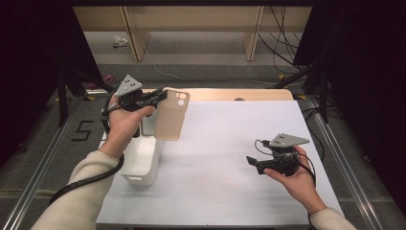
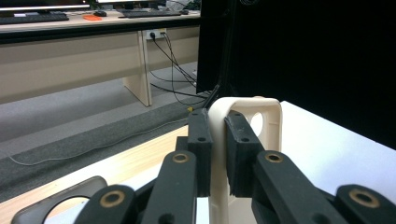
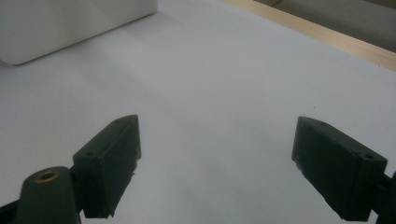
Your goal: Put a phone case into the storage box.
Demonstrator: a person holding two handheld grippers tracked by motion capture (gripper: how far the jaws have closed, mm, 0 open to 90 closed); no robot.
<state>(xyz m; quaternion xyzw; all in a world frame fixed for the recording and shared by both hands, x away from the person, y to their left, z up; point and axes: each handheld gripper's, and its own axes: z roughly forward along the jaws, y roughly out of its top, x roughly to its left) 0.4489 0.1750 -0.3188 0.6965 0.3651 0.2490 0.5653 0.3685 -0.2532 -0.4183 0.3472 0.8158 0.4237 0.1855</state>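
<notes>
The translucent beige phone case (image 1: 170, 115) hangs in the air above the surface's (image 1: 230, 158) far left part, just over the white bin (image 1: 142, 163). Your left tool (image 1: 160, 97) is clamped on its upper edge by the camera cutout. Your right tool (image 1: 250, 161) hovers low over the white sheet, well apart, jaws spread wide with nothing between them.

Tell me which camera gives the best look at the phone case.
The high view: the whole phone case hangs from the left tool. The left gripper view shows just its clamped top edge; the right gripper view looks at the table.
</notes>
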